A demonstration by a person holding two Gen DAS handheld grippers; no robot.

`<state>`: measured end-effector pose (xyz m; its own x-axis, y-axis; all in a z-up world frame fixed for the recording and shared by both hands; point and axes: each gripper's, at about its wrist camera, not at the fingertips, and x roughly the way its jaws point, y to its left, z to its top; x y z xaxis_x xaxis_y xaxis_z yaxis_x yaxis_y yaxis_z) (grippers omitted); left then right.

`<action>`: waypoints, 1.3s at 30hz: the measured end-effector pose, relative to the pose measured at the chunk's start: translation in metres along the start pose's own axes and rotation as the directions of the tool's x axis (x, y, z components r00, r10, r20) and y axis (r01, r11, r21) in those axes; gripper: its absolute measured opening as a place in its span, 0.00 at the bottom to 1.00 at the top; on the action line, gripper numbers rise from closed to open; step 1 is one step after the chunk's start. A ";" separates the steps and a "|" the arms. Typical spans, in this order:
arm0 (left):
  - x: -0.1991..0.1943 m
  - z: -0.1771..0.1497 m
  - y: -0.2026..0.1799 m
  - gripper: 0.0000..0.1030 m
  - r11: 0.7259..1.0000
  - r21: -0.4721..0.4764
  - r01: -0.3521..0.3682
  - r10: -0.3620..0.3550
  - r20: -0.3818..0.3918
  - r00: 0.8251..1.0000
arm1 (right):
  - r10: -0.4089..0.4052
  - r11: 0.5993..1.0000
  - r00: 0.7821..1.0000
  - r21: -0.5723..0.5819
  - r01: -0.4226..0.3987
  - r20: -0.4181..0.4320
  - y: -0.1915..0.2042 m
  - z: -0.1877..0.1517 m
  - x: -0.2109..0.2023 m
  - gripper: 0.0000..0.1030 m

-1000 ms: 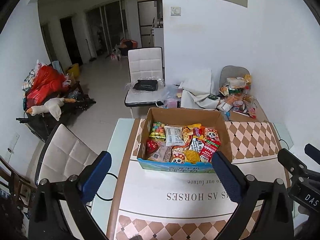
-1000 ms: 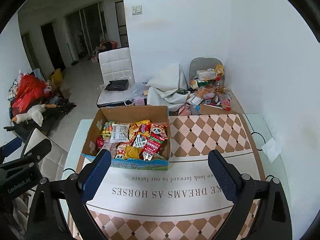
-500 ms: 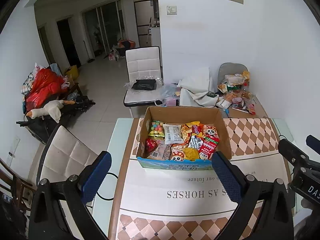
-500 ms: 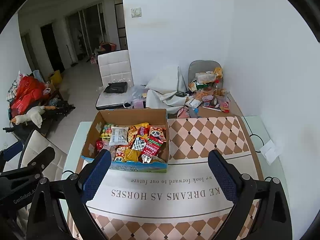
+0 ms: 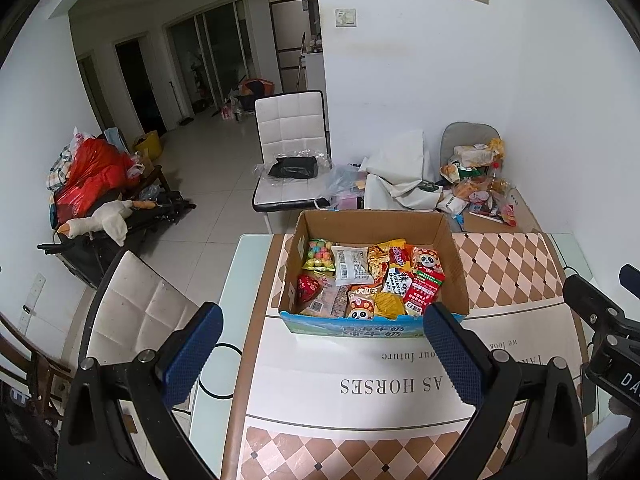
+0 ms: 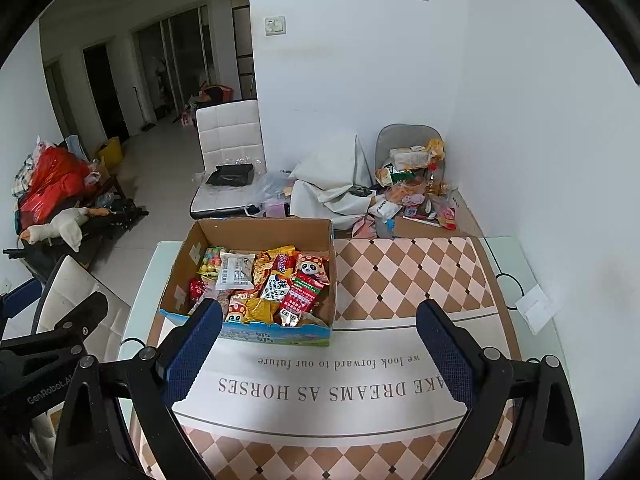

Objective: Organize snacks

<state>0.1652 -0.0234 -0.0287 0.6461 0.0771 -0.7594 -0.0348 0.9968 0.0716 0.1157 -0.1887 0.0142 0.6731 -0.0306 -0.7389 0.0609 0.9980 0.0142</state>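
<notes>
Cardboard box (image 5: pixel 372 226) of glossy crinkled snack packets (image 5: pixel 370 276), both grippers' ridged blue fingers (image 6: pixel 192 354) spread wide, empty, above checkered tablecloth (image 6: pixel 404 276)

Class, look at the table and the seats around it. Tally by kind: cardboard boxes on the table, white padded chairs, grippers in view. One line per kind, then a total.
Cardboard box on the table: 1
White padded chairs: 2, one beyond the table, one beside it
Grippers: 2, the left gripper and the right gripper
Total: 5
</notes>
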 end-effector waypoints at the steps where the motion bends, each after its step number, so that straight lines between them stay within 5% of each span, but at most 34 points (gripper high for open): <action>1: 0.000 0.000 0.000 1.00 1.000 0.000 0.001 -0.001 0.000 1.000 | 0.000 1.000 1.000 0.000 0.000 0.002 0.000 0.000 0.000 0.96; 39: -0.005 0.005 -0.001 1.00 1.000 0.001 0.019 -0.019 0.002 1.000 | 0.011 1.000 1.000 -0.013 -0.011 -0.008 -0.003 0.002 -0.001 0.96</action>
<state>0.1657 -0.0249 -0.0224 0.6481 0.0582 -0.7593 -0.0220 0.9981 0.0578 0.1161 -0.1914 0.0162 0.6675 -0.0189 -0.7444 0.0435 0.9990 0.0136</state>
